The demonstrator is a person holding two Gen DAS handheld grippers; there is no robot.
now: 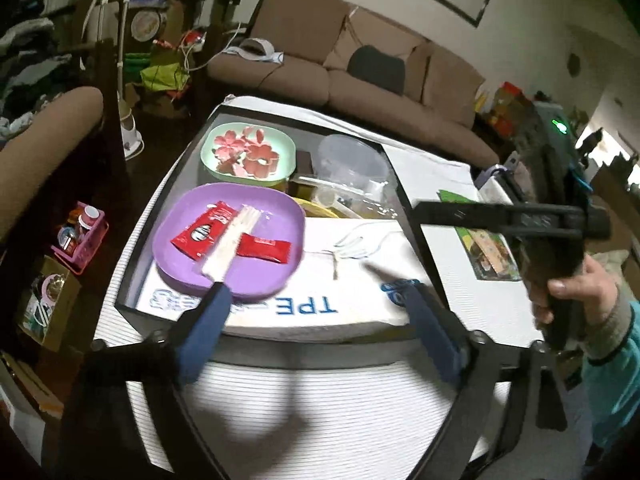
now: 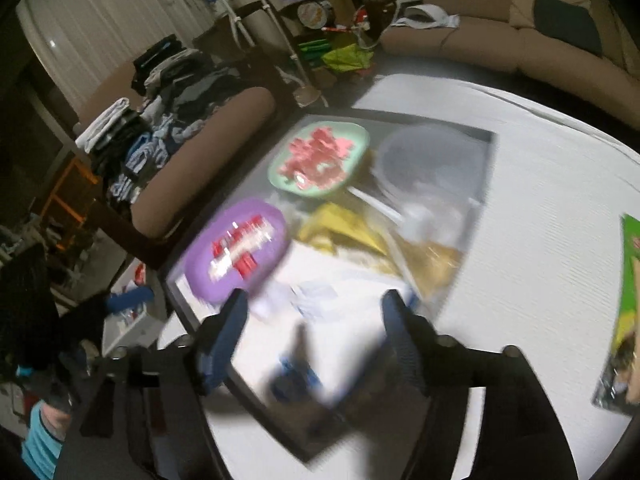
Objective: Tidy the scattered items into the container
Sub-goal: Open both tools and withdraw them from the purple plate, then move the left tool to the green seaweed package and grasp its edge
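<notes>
While both pairs of blue-padded tongs stand wide apart with nothing between their pads, the left tongs (image 1: pixel 316 312) hover over the near edge of the shallow black rectangular tray (image 1: pixel 132 276), and the right tongs (image 2: pixel 316 340) hang over its near corner. Inside the tray, on a white printed sheet (image 1: pixel 320 280), a purple square plastic plate (image 1: pixel 276 220) carries red sauce sachets (image 1: pixel 204 230) and a wrapped white stick; beyond it sits a green plate of pink flower cutters (image 1: pixel 248 152). The tray rests on the white ribbed desk (image 1: pixel 340 400).

Both grippers' jaws apart, empty.
</notes>
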